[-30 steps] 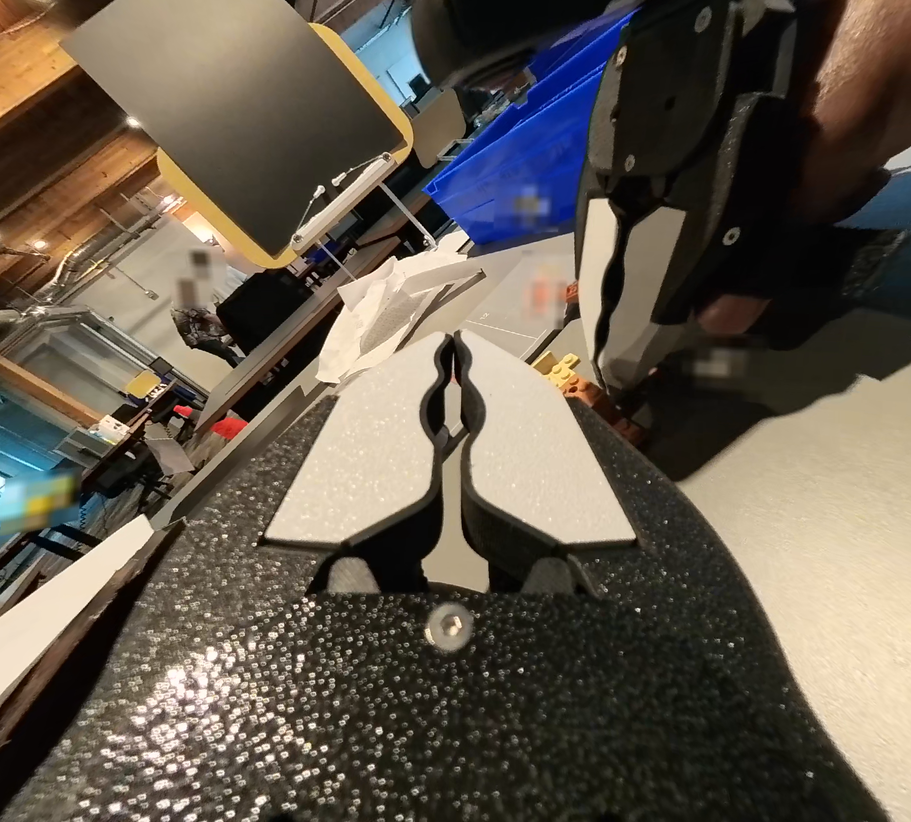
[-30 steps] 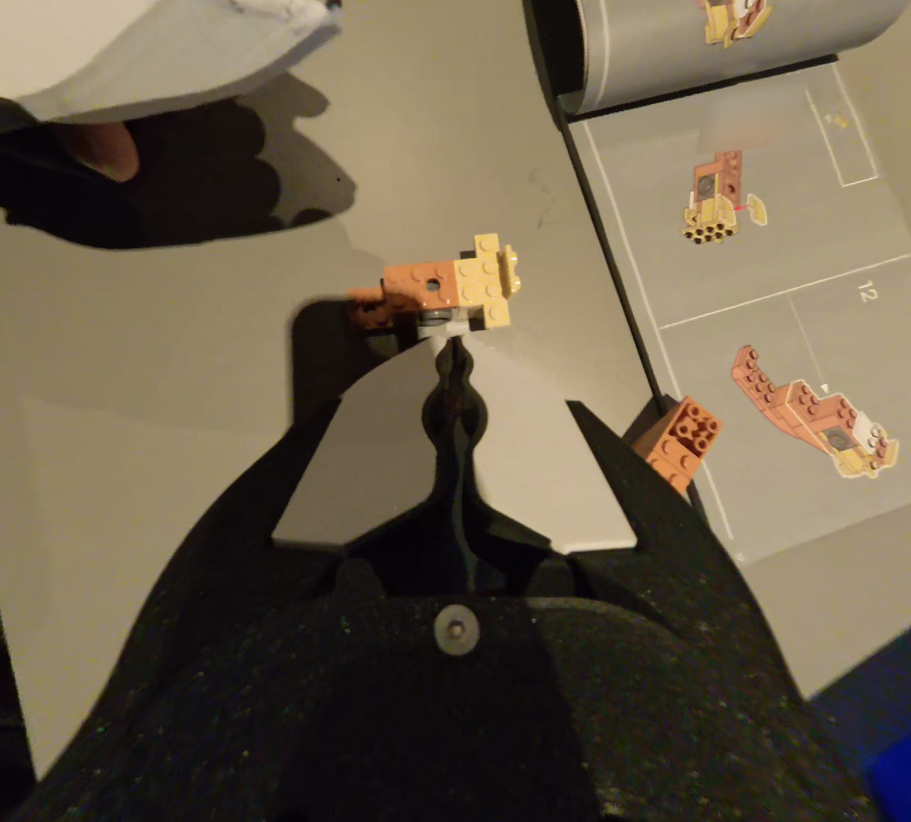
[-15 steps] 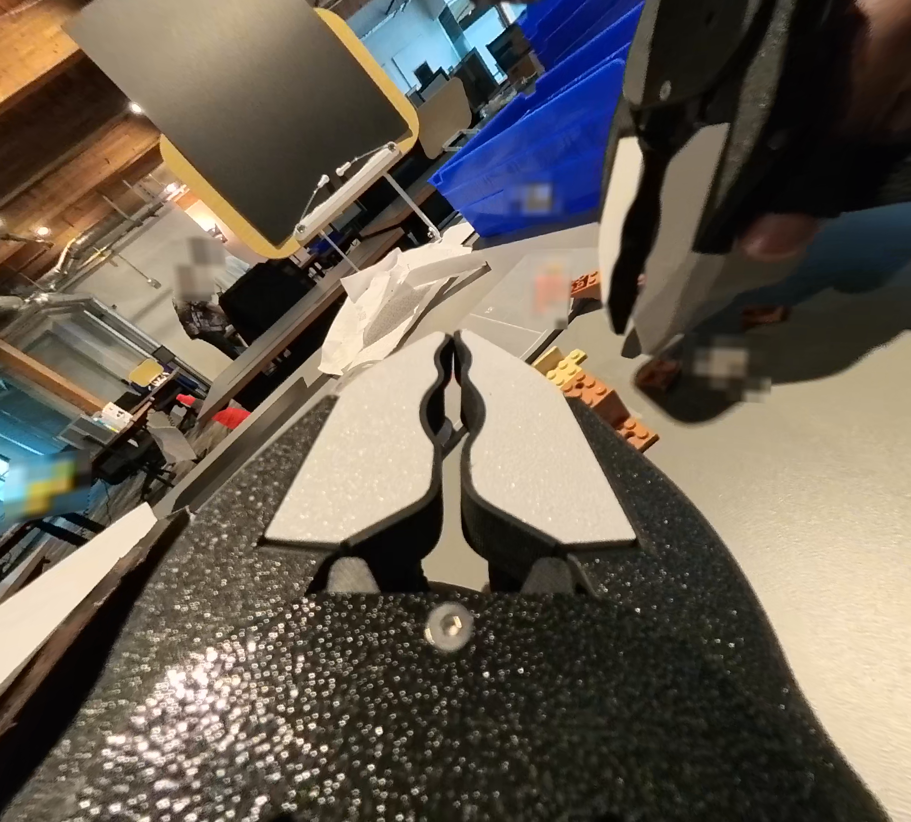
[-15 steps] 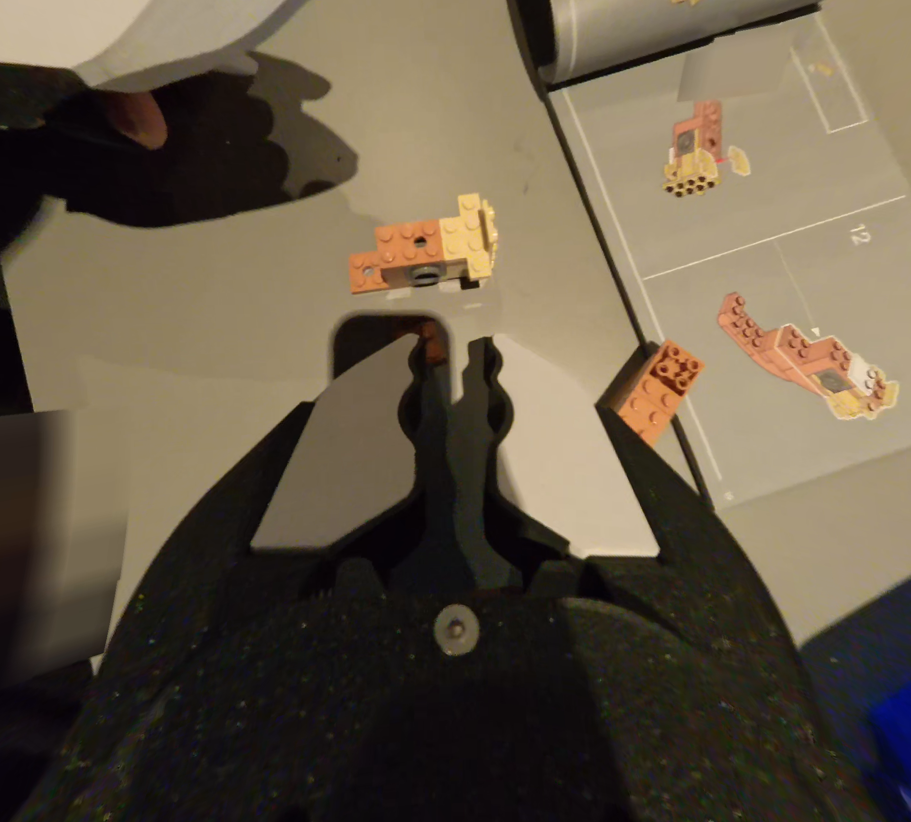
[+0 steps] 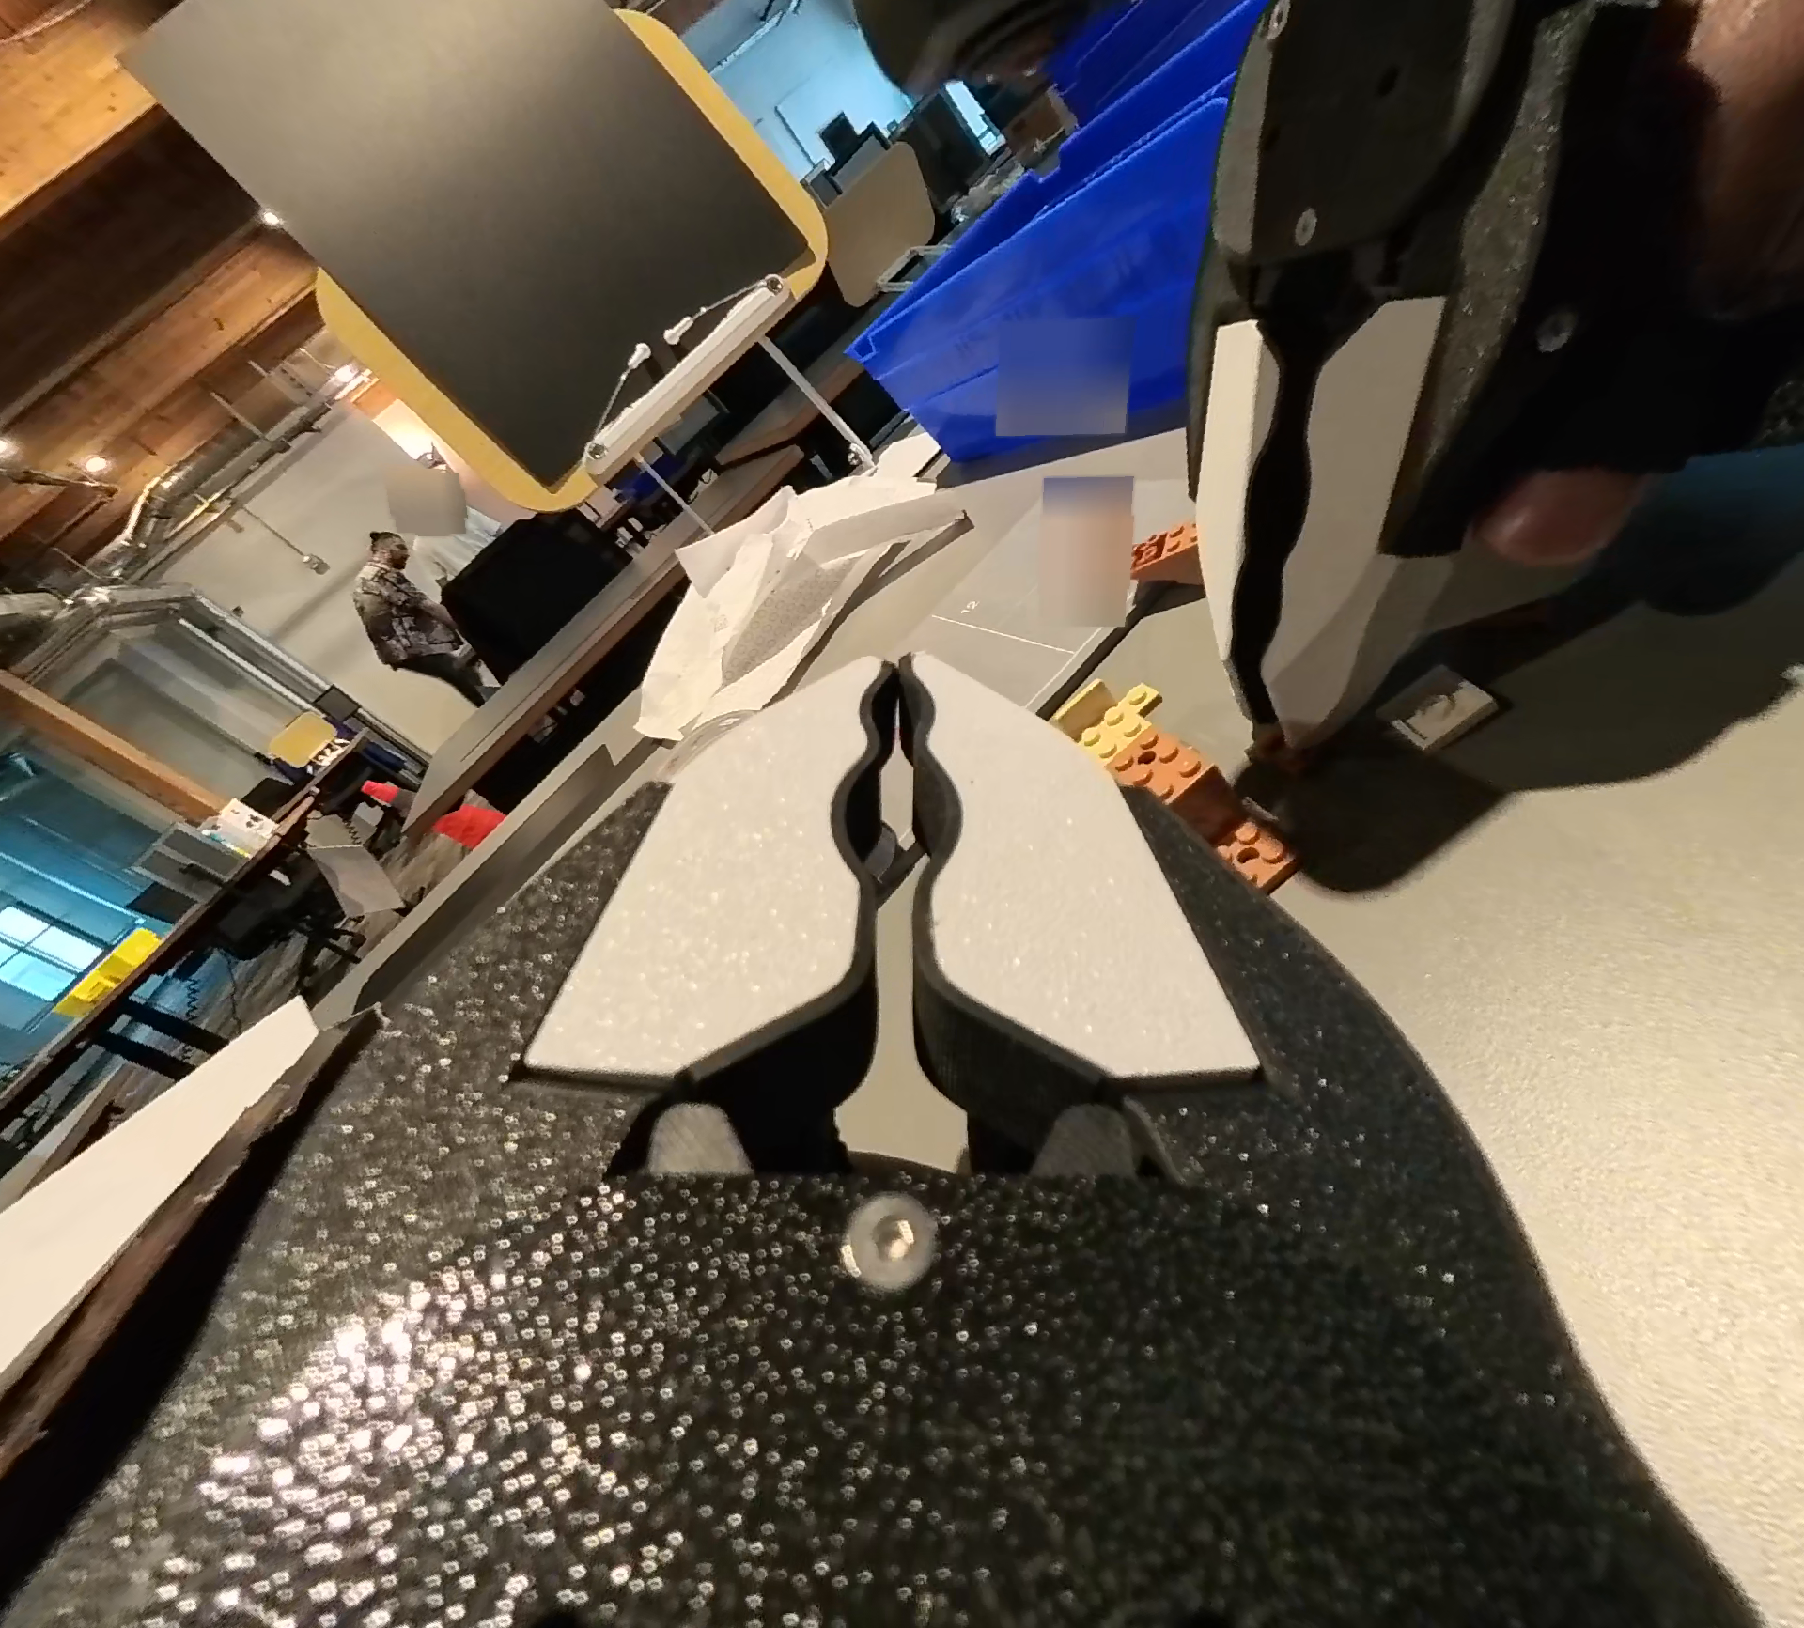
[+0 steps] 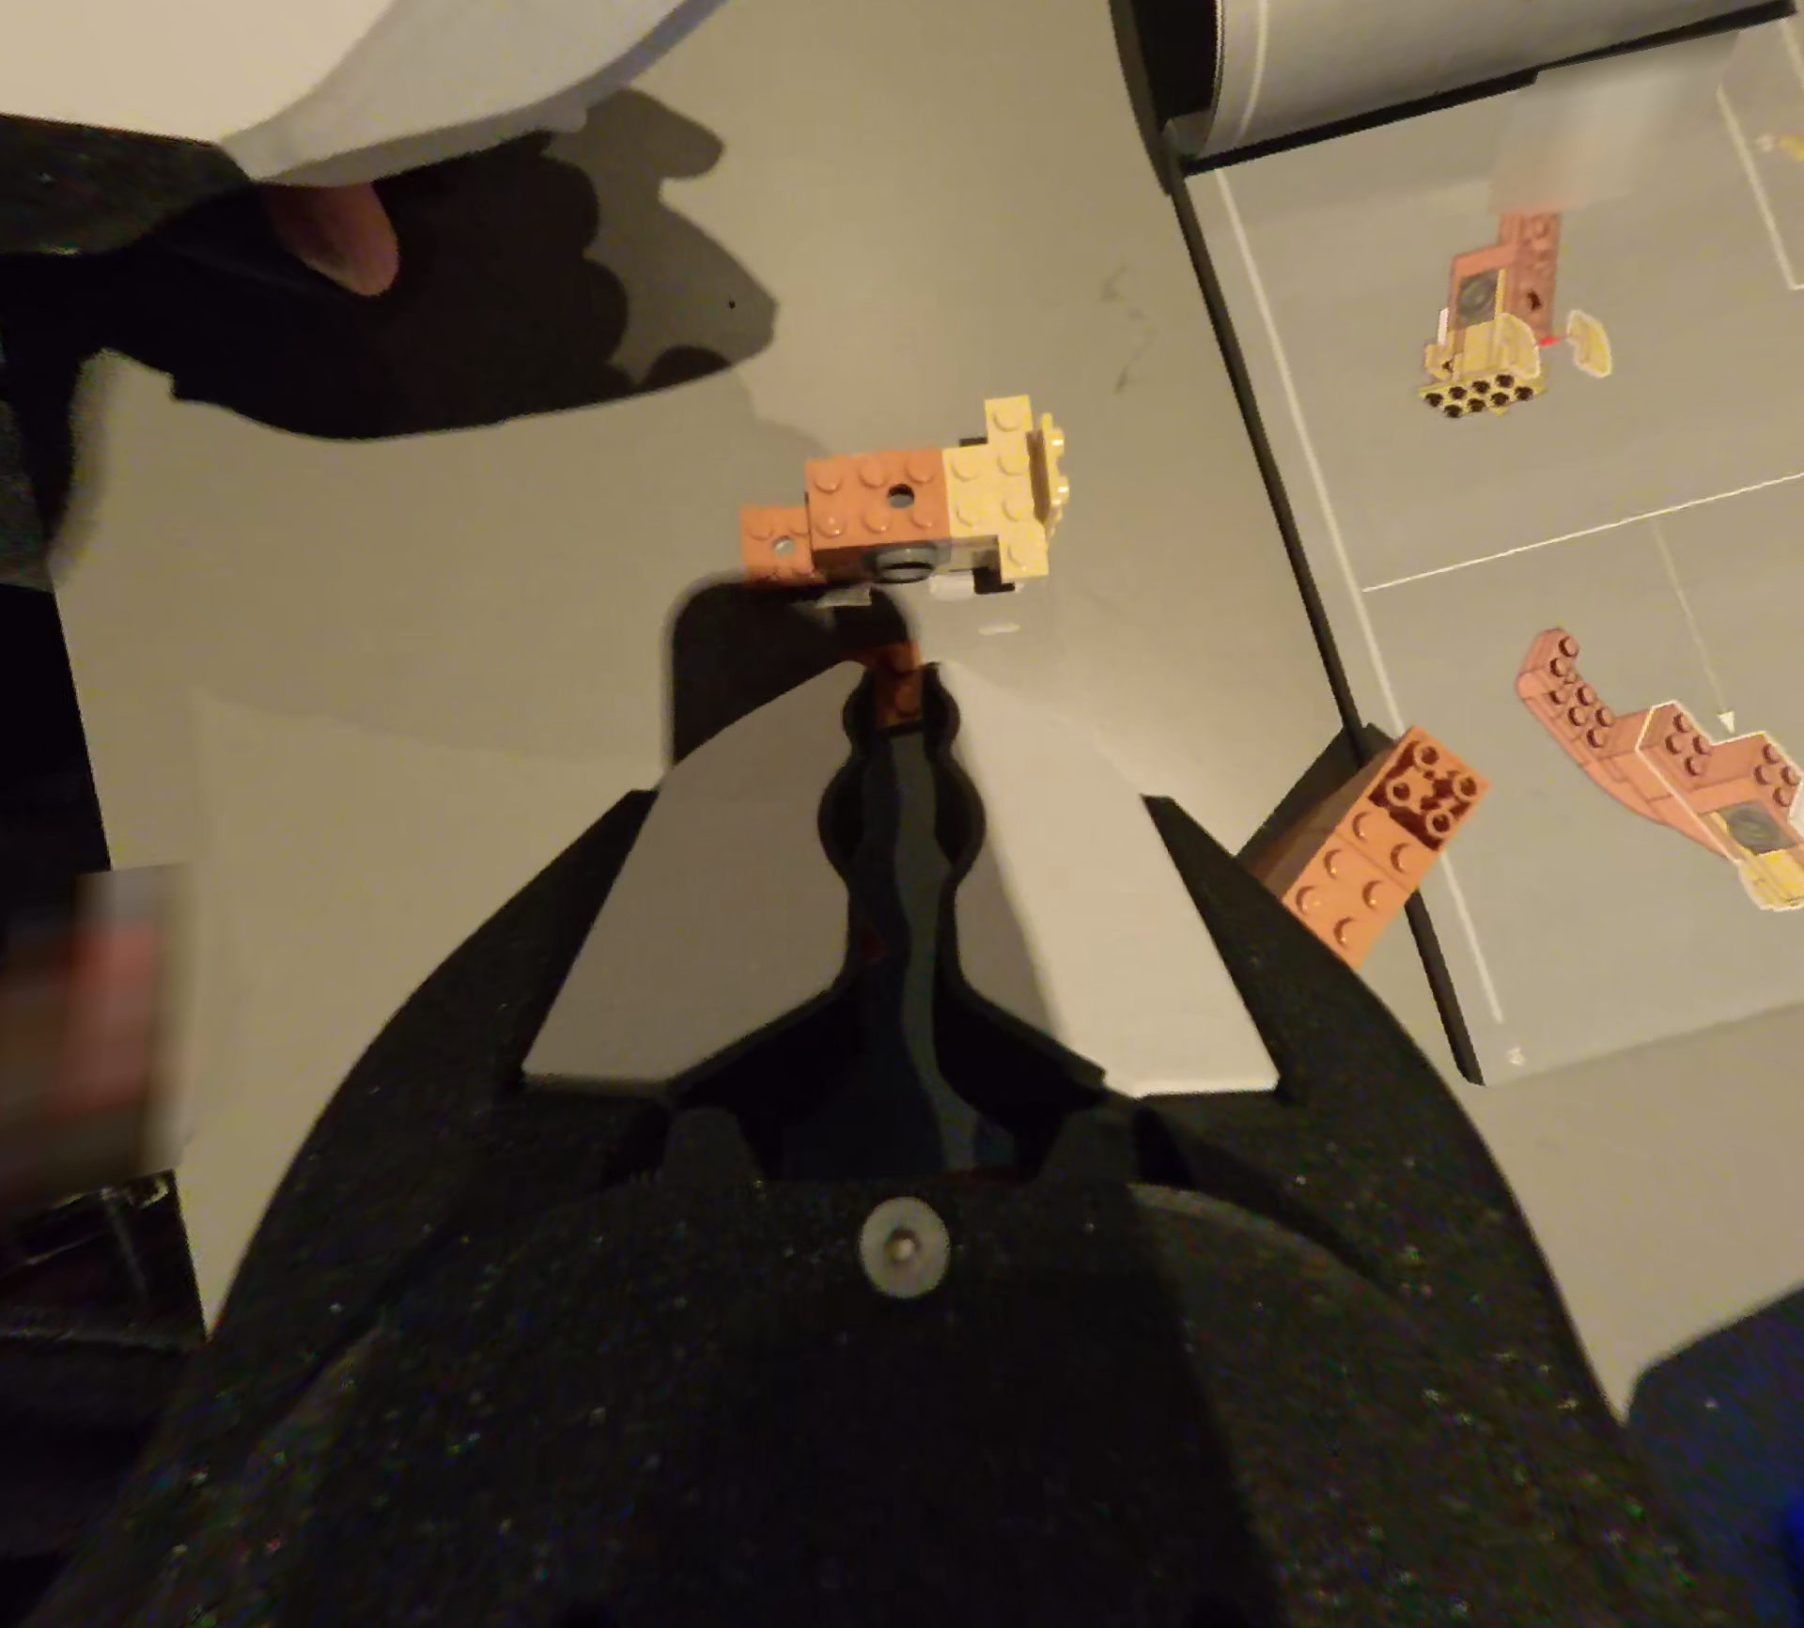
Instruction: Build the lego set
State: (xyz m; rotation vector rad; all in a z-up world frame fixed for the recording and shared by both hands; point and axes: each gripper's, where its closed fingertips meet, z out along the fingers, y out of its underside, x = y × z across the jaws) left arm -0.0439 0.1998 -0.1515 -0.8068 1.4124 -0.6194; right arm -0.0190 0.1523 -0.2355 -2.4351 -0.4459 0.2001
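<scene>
The right hand-held gripper (image 6: pixel 903 683) was clenched on a small brown piece (image 6: pixel 898 688), just beside the tan-and-brown lego assembly (image 6: pixel 908 508) on the grey surface (image 6: pixel 439 654). The left hand-held gripper (image 5: pixel 896 678) was clenched, empty. The assembly was judged light, rigid and easily separated; best held by its brown body.

You are looking at very little writing here. The open instruction booklet (image 6: pixel 1562 508) is lying along the right side of the right wrist frame, and it is carrying printed step markings beside its brick drawings. In the left wrist frame, the blue bins (image 5: pixel 1054 283) at upper right are showing a label, but a blurred patch is covering it, leaving it unreadable.
</scene>
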